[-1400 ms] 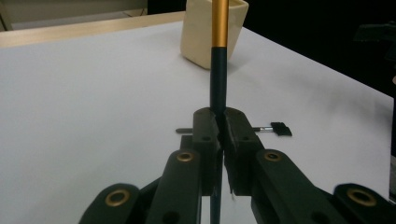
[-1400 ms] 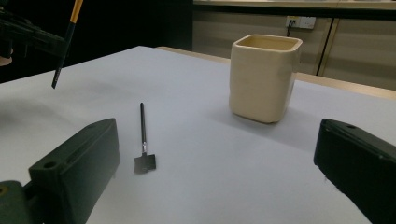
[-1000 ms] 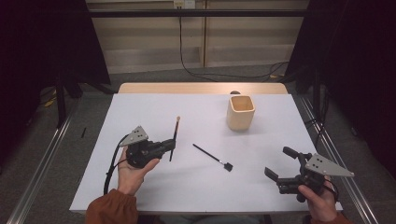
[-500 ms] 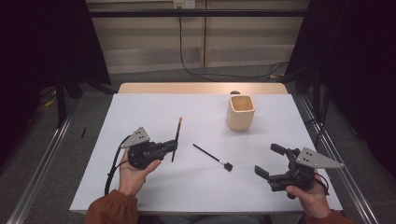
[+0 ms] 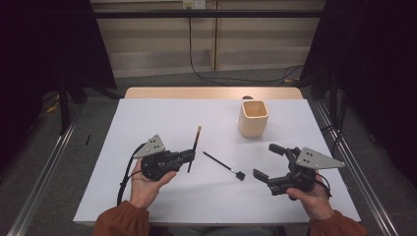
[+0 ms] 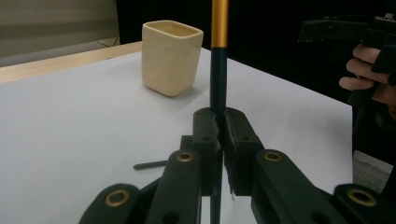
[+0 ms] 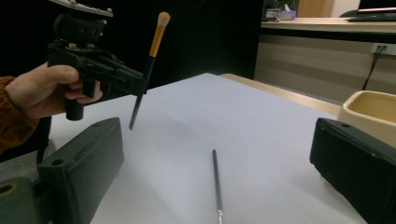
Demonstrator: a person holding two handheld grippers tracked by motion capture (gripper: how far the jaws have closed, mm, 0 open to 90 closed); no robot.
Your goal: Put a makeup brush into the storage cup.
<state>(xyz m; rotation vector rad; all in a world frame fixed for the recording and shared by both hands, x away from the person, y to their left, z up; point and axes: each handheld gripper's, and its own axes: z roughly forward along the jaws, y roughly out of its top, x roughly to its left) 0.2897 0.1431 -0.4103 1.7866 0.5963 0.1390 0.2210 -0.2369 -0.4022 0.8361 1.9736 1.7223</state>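
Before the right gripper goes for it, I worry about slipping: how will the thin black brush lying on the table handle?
The black brush looks thin and round, so it may roll if nudged. It lies flat on the smooth table, probably hard to pinch. It seems stiff and light.

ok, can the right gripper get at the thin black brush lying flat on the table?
Probably yes: the right gripper is open, and bare table lies between it and the thin black brush.

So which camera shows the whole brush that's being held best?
The right gripper view: the brush shows whole, tip to bristles, clamped in the left gripper. The high view shows it small; the left gripper view cuts off its bristles.
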